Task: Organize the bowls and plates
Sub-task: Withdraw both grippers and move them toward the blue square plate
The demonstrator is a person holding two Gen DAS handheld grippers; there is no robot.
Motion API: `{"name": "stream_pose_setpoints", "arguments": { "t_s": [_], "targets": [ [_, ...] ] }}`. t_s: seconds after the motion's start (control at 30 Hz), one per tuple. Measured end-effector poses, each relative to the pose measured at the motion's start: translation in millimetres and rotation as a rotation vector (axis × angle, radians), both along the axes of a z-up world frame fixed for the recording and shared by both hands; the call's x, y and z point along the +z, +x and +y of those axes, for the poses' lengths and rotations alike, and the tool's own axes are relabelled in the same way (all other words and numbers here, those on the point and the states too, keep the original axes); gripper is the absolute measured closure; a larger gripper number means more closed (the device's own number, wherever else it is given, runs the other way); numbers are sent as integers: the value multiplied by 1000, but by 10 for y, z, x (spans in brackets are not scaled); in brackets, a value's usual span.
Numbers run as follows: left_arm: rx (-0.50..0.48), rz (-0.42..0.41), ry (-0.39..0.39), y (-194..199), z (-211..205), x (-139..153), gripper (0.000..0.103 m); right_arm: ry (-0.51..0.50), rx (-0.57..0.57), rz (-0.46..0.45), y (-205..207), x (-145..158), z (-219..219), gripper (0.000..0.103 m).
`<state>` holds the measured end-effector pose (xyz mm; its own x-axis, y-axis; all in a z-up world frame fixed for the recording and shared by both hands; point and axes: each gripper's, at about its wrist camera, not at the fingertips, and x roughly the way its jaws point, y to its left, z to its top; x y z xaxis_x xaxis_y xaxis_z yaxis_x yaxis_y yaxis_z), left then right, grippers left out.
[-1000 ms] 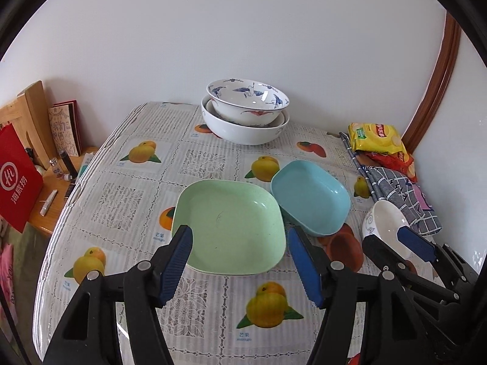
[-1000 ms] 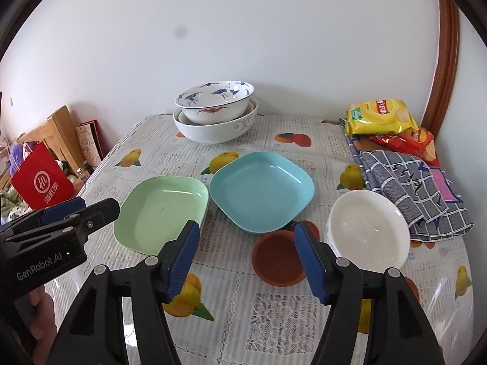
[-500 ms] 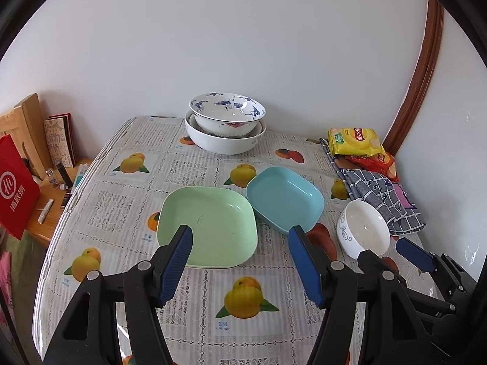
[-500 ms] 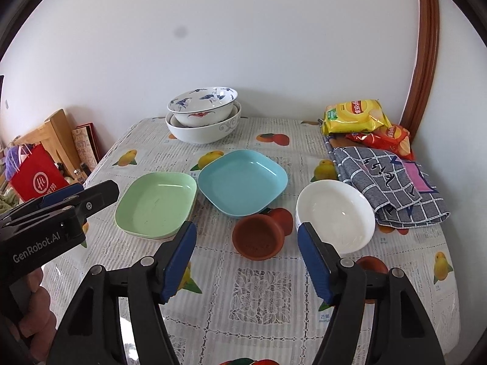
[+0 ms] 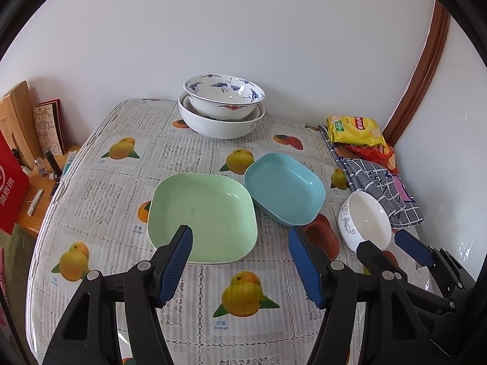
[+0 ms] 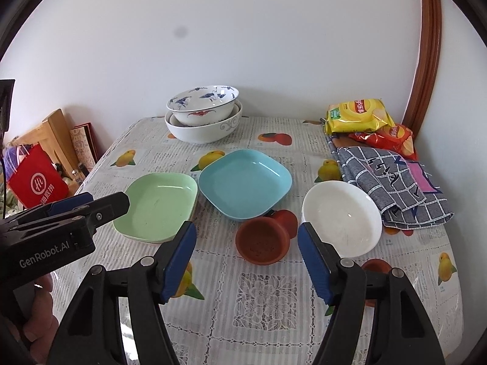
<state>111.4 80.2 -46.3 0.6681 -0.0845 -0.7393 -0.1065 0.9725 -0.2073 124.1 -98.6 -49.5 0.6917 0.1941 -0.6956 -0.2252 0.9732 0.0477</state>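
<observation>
Table [image 6: 274,304] w/ fruit-print cloth. Two nested big bowls [image 6: 203,118] at far edge. Green plate [image 5: 202,216] mid-table, blue plate [image 6: 245,182] touching its right side. White bowl [image 6: 341,217] nr right edge, small terracotta bowl [image 6: 262,243] just left of it. Left claw [image 5: 240,258] wide, empty, over green plate's near rim. Right claw [image 6: 246,257] wide, empty, terracotta bowl just beyond tips.

Fruit-print clothed table [image 6: 261,298], green plate [image 6: 158,206], blue plate [image 6: 243,182], white bowl [image 6: 341,217], stacked bowls [image 6: 202,118], snack bags [image 6: 356,115]

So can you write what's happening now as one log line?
left gripper: open, empty | right gripper: open, empty | green plate, blue plate: untouched on table
</observation>
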Motion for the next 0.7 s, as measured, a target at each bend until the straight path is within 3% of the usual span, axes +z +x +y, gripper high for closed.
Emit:
{"name": "stream_pose_setpoints", "arguments": {
  "t_s": [0.4, 0.7],
  "targets": [
    [39, 53, -18, 454, 106, -267, 41, 25, -52, 26, 487, -164, -169, 35],
    [18, 79, -2, 955, -26, -398, 41, -6, -64, 50, 966, -342, -230, 46]
  ]
}}
